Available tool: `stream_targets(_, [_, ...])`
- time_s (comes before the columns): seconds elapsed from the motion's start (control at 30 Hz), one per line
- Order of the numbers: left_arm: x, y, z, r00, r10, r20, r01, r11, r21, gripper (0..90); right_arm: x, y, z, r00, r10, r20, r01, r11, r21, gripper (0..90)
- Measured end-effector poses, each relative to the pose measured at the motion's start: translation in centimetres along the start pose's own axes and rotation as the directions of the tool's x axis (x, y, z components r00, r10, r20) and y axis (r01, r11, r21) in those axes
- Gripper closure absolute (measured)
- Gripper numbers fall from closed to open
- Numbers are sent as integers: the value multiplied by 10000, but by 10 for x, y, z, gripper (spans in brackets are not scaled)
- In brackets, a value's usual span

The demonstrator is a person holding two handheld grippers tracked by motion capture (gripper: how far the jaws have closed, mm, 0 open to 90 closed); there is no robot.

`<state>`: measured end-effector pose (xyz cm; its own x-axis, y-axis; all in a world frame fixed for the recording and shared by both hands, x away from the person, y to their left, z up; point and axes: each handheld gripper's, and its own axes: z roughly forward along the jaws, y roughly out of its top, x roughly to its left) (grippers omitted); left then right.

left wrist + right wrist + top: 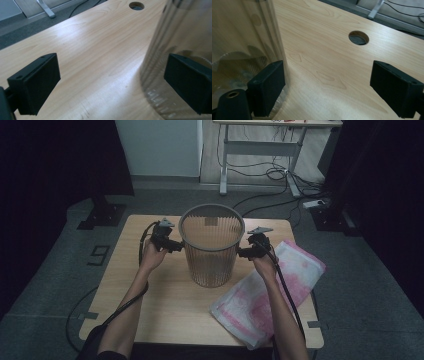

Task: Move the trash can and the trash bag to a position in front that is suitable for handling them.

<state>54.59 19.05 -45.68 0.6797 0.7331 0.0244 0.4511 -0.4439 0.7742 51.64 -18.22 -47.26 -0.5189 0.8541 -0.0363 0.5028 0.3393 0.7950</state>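
Observation:
A translucent ribbed wastebasket [211, 247] with a grey rim stands upright near the middle of the wooden table [165, 315]. My left gripper [176, 246] sits at the basket's left side, just below the rim, and my right gripper [242, 252] at its right side. In the left gripper view my left gripper [112, 75] is open, one jaw in front of the basket wall [180, 30], the other over bare wood. In the right gripper view my right gripper [329, 82] is open too, with its left jaw beside the basket wall [242, 37]. Neither holds anything.
A pink-and-white folded cloth [272, 290] lies on the table's right part, under my right forearm. A round cable hole [136, 5] [358, 37] is in the tabletop behind the basket. A white-legged desk [260, 150] and floor cables [270, 175] are beyond the table.

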Motion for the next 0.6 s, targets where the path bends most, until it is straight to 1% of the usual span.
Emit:
stream_targets(0.03, [0, 0, 0, 10000, 0, 0, 0, 10000, 0, 6, -2, 1, 2, 9999, -11, -108, 11, 10000, -38, 122])
stream_targets(0.07, [3, 0, 3, 9998, -60, 195, 62, 9999, -79, 9, -3, 1, 3, 9998, -26, -221, 25, 10000, -22, 124])
stream_targets(0.13, [4, 0, 5, 9995, -66, 316, 70, 9999, -150, 17, -4, 2, 5, 9995, 4, -326, -3, 10000, 26, 127])
stream_targets(0.2, [3, -2, 5, 9995, -32, 328, 40, 9997, -229, 22, -4, 2, 4, 9992, -242, -306, 243, 9997, 30, 136])
stream_targets(0.33, [-2, -5, 1, 9993, 11, 377, 0, 9996, -287, 22, 0, 0, -2, 9986, -439, -282, 442, 9990, 92, 135])
stream_targets(0.47, [-9, -11, -6, 9990, 86, 438, -72, 9995, -319, 20, 8, -7, -10, 9991, -364, -218, 363, 9993, -52, 135])
stream_targets(0.53, [-12, -14, -11, 9989, 134, 443, -121, 9995, -297, 19, 11, -12, -14, 9995, -229, -218, 227, 9997, -113, 135])
stream_targets(0.6, [-17, -18, -15, 9989, 103, 463, -88, 9994, -329, 19, 15, -15, -17, 9996, -170, -232, 166, 9997, -175, 135])
